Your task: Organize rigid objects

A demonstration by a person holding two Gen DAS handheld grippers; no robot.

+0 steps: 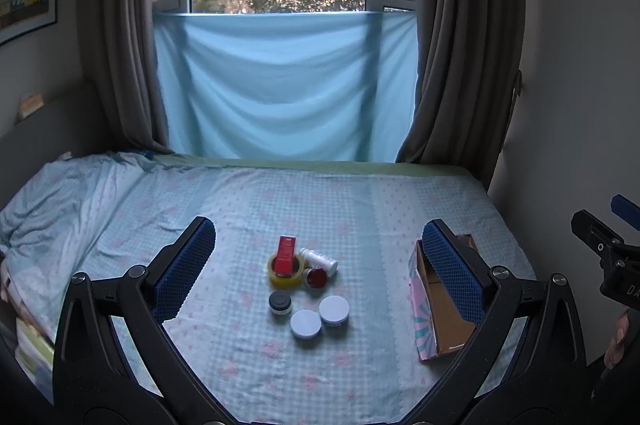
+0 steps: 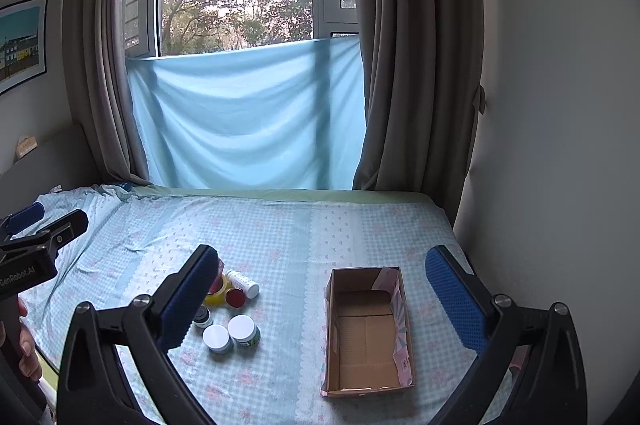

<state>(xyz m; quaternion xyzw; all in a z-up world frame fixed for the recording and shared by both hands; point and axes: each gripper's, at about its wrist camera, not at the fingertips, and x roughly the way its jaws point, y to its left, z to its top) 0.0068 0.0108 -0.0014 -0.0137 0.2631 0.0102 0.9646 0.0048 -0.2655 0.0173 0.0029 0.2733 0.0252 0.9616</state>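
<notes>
A small cluster sits on the bed: a red box (image 1: pixel 286 253) standing in a yellow tape roll (image 1: pixel 285 273), a white bottle (image 1: pixel 319 260) lying down, a red-lidded jar (image 1: pixel 317 278), a black-lidded jar (image 1: pixel 280 302) and two white-lidded jars (image 1: pixel 306 323) (image 1: pixel 334 309). An open, empty cardboard box (image 2: pixel 366 329) lies to their right. My left gripper (image 1: pixel 320 269) is open, held above and short of the cluster. My right gripper (image 2: pixel 320 305) is open and empty, above the gap between the cluster and the box. Its left finger hides part of the tape roll (image 2: pixel 216 295).
The bed (image 1: pixel 240 209) has a blue checked sheet, rumpled at the left. Grey curtains and a blue cloth (image 1: pixel 280 85) hang by the window behind. A wall (image 2: pixel 540 145) runs close along the bed's right side.
</notes>
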